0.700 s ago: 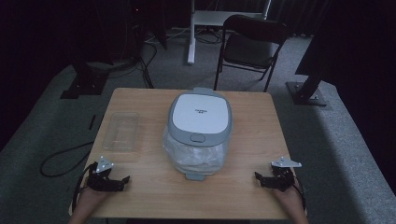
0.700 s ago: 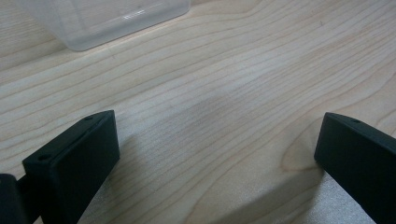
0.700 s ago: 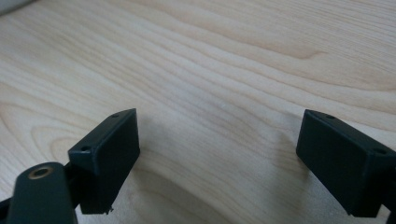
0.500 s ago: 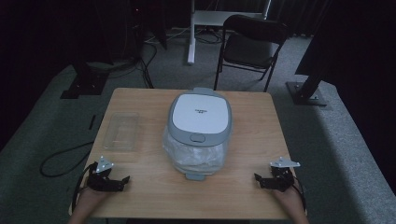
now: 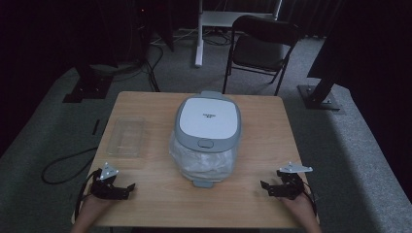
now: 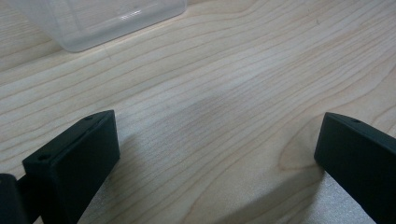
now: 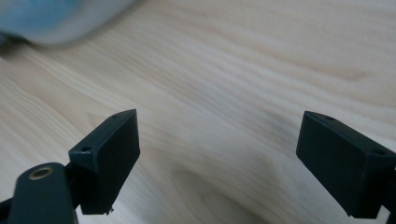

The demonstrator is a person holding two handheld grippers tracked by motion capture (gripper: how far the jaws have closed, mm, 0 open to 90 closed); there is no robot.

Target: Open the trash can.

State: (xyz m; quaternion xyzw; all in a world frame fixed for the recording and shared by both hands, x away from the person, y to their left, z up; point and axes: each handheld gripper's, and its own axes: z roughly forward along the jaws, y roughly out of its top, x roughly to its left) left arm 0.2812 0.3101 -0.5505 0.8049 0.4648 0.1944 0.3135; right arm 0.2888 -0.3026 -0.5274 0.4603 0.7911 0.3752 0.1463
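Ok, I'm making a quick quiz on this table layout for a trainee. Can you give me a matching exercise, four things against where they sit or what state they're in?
Things:
1. rice cooker
2. clear plastic tray
3. left gripper
4. folding chair

Places or states:
A. on the floor beyond the far edge of the table
B. middle of the table, lid closed
C. near left corner of the table, jaws open, nothing between them
D. left part of the table, empty, beside the cooker

Pairs: 1-B, 2-D, 3-C, 4-A
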